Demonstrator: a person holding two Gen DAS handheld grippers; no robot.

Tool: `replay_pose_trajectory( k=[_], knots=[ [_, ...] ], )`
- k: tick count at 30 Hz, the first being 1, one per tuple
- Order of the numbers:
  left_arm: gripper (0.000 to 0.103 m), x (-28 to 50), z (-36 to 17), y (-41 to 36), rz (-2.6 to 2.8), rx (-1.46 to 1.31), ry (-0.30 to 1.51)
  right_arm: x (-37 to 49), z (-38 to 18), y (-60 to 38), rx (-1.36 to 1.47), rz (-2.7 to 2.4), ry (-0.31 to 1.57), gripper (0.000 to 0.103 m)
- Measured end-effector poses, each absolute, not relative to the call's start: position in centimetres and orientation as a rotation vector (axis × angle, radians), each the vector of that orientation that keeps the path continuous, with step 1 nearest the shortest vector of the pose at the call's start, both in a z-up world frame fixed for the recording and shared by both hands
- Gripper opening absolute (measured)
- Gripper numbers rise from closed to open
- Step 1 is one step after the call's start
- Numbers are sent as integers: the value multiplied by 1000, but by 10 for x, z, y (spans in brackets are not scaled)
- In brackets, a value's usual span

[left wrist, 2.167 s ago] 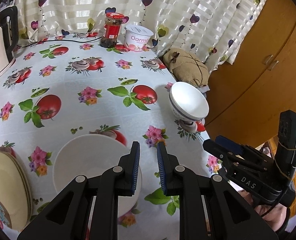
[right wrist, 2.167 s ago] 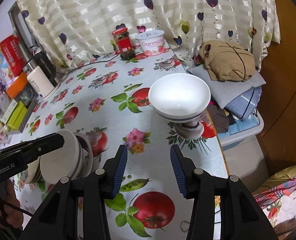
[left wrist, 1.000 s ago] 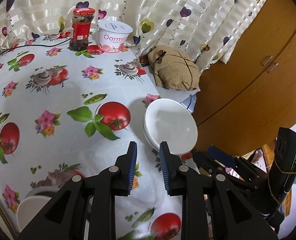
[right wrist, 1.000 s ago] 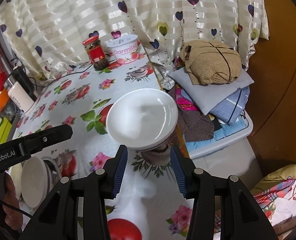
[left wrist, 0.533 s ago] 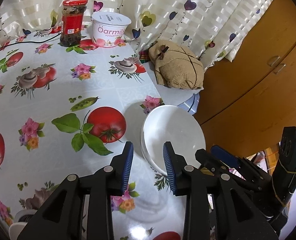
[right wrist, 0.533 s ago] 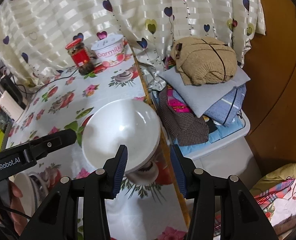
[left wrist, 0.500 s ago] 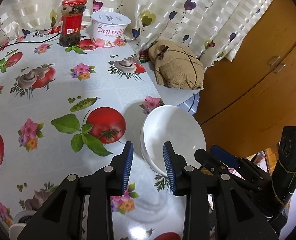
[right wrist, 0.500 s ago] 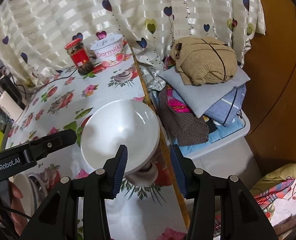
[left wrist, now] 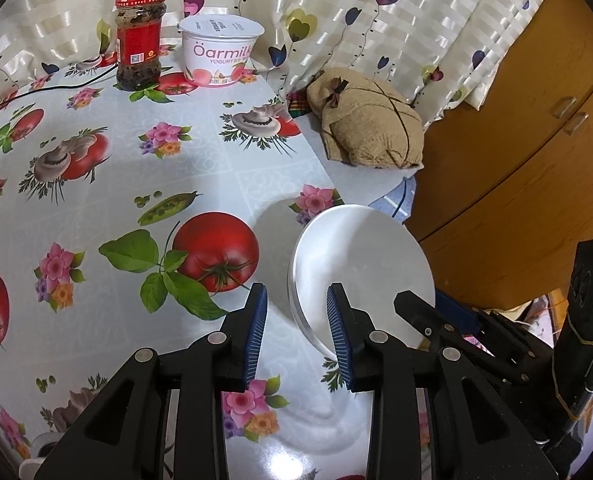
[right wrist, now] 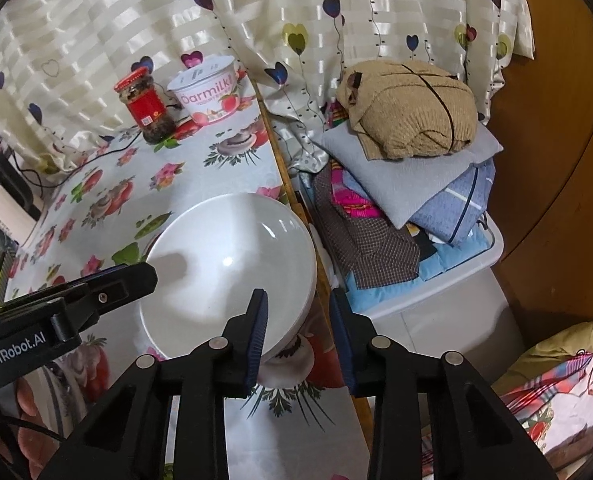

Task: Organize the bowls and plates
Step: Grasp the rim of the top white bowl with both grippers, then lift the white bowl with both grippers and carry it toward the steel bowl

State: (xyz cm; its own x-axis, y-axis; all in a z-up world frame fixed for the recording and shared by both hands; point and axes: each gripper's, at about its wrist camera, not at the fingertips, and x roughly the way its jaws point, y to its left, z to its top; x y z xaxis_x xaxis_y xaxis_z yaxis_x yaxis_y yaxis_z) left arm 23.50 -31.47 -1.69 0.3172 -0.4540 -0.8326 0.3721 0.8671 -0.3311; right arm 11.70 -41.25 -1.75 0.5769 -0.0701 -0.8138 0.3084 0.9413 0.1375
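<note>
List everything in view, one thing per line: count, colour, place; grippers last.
Footed ceramic bowl: one, white, at the table's right edge, between both grippers.
Glass jar with red lid: one, dark contents, far table edge by the curtain.
Oarmilk yogurt tub: one, white, right of the jar.
Flowered tablecloth: one, white with tomatoes.
Heart-print curtain: one, cream, behind the table.
Knitted bundle: one, tan, atop folded clothes.
Left gripper: open, straddling the bowl's left rim.
Right gripper: open, straddling the right rim.
</note>
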Motion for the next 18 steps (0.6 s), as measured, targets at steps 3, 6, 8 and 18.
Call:
replay_pose_trajectory(
  k=[3, 6, 8, 18],
  knots=[
    [31, 235, -20, -316, -545, -81, 1131, 118, -20, -413, 281, -221, 937, 26],
    [24, 236, -24, -319, -545, -77, 1146, 119, -21, -413, 286, -217, 936, 23],
    [18, 236, -27, -321, -549, -72, 1155, 119, -20, -412, 288, -216, 935, 21],
    [14, 232, -28, -319, -541, -65, 1156, 119, -20, -410, 284, -217, 934, 18]
  ],
)
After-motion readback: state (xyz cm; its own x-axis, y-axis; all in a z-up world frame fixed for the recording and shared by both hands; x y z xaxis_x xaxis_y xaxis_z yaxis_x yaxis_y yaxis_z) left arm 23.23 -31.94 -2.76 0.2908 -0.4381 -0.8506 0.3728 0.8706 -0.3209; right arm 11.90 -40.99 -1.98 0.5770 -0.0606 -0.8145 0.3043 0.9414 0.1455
